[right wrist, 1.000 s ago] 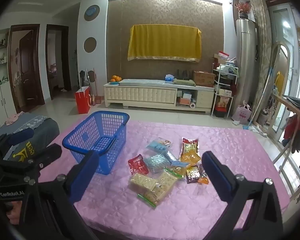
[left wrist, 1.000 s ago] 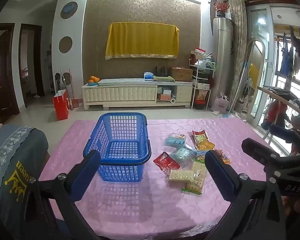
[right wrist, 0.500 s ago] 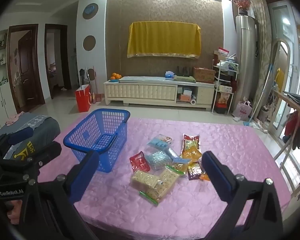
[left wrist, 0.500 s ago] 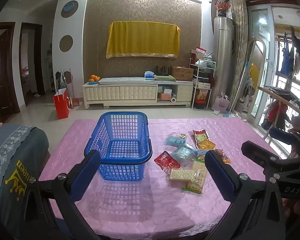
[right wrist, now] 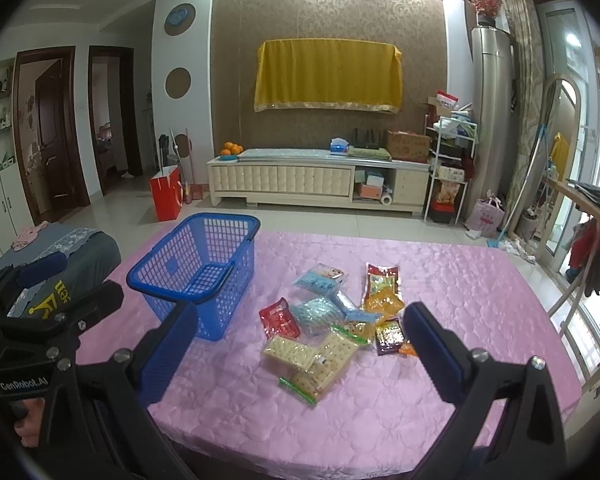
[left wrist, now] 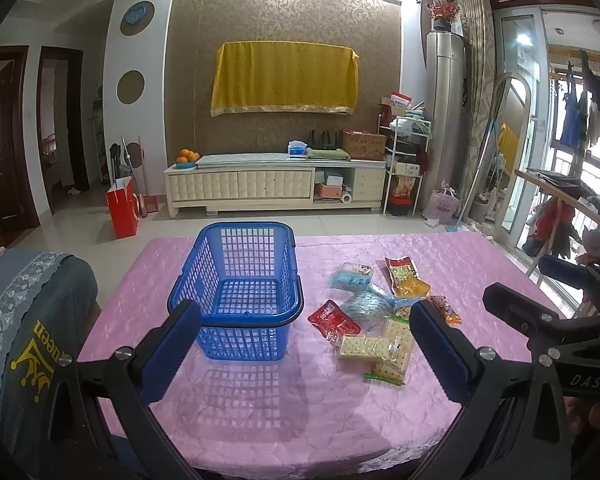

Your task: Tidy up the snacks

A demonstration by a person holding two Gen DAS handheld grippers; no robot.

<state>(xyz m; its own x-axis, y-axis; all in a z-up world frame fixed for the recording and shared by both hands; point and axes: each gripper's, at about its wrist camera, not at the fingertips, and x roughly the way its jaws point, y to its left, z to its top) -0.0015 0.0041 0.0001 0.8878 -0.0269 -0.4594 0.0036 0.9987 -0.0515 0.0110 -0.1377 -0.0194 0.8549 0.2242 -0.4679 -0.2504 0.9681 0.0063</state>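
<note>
An empty blue plastic basket (left wrist: 242, 292) (right wrist: 198, 268) stands on the pink table (left wrist: 260, 420) (right wrist: 460, 300). To its right lies a pile of snack packets: a red packet (left wrist: 334, 320) (right wrist: 278, 318), cracker packs (left wrist: 374, 350) (right wrist: 312, 360), light blue packets (left wrist: 352, 278) (right wrist: 320, 276) and an orange-yellow packet (left wrist: 406, 278) (right wrist: 382, 292). My left gripper (left wrist: 304, 348) is open and empty, held above the table's near edge in front of the basket. My right gripper (right wrist: 300, 350) is open and empty, above the near edge in front of the pile.
A chair back with a grey cover (left wrist: 24, 320) (right wrist: 60, 256) stands at the table's left side. Beyond the table are tiled floor, a red bag (left wrist: 122, 206) and a white TV cabinet (left wrist: 276, 188). A clothes rack (left wrist: 568, 208) stands to the right.
Both grippers have risen and drawn back slightly, so the table's near edge shows more. Basket and packets have not moved.
</note>
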